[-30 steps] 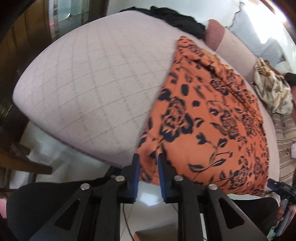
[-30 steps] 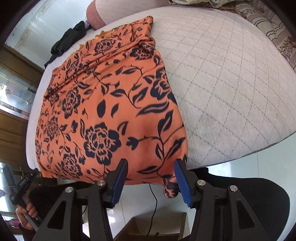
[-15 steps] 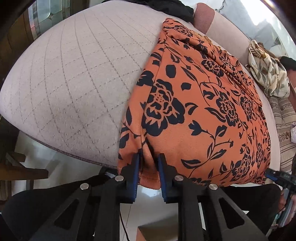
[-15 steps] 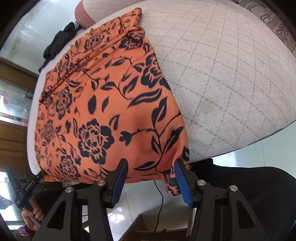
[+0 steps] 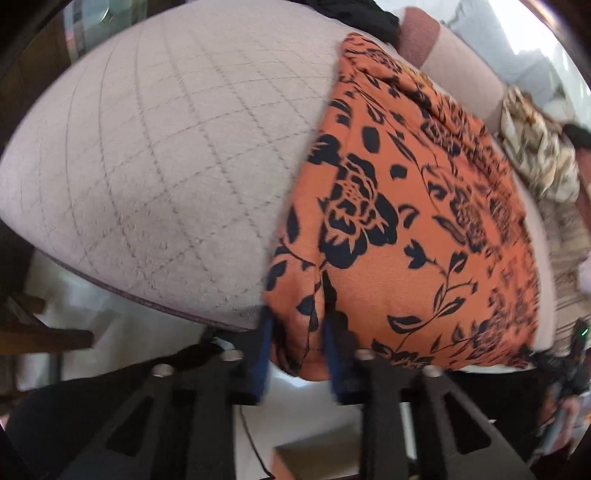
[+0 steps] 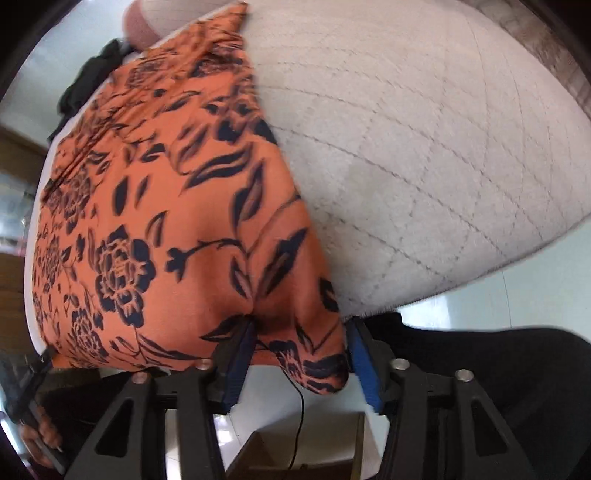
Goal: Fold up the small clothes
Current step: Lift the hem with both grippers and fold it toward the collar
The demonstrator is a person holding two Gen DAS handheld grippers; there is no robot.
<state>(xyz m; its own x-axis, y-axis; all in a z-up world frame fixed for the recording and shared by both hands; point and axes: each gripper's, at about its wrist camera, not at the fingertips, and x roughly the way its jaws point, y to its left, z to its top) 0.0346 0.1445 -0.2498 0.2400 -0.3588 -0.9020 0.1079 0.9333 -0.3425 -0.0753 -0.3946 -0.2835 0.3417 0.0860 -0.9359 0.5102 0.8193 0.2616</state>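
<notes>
An orange garment with black flowers lies spread on a quilted beige cushion; its near hem hangs over the cushion's front edge. My left gripper has its blue pads on both sides of the hem's left corner, pinching a fold of cloth. In the right wrist view the garment fills the left half; my right gripper stands around the hem's right corner with the pads wide apart and cloth bulging between them.
A black cloth lies at the cushion's far end beside a pink bolster. A cream patterned cloth lies at the right. White floor and a cardboard box are below the cushion's front edge.
Both grippers moved forward onto the garment's hanging hem. The left pads now hold the left corner. The right pads narrowed a little around the right corner.
</notes>
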